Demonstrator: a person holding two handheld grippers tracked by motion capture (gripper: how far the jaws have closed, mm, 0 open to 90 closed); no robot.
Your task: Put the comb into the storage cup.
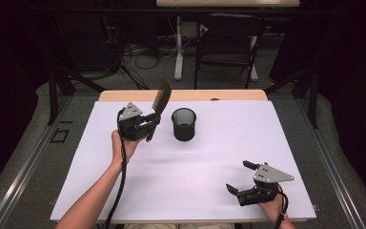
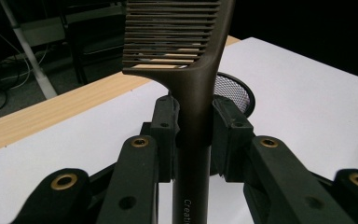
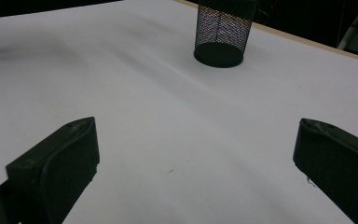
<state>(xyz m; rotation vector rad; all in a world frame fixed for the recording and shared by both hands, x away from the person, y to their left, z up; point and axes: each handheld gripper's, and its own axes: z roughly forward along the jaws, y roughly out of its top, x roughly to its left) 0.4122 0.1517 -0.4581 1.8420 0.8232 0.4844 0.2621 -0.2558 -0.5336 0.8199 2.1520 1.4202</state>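
Comb [image 2: 193, 116] handle pinched between left gripper [image 2: 193, 133] fingers; right gripper [image 3: 196, 161] fingers spread.

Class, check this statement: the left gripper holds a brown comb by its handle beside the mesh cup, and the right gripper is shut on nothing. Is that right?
One thing is wrong: the right gripper is open, its jaws wide apart over the white table in the right gripper view. The left gripper does hold the brown comb by its handle beside the mesh cup.

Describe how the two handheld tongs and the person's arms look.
Both tongs, left and right, are black, two-jawed linkage frames with brass-ringed pivot holes, each topped by a grey three-cornered plate. A black cable trails from each. The forearms are bare; no sleeves are visible.
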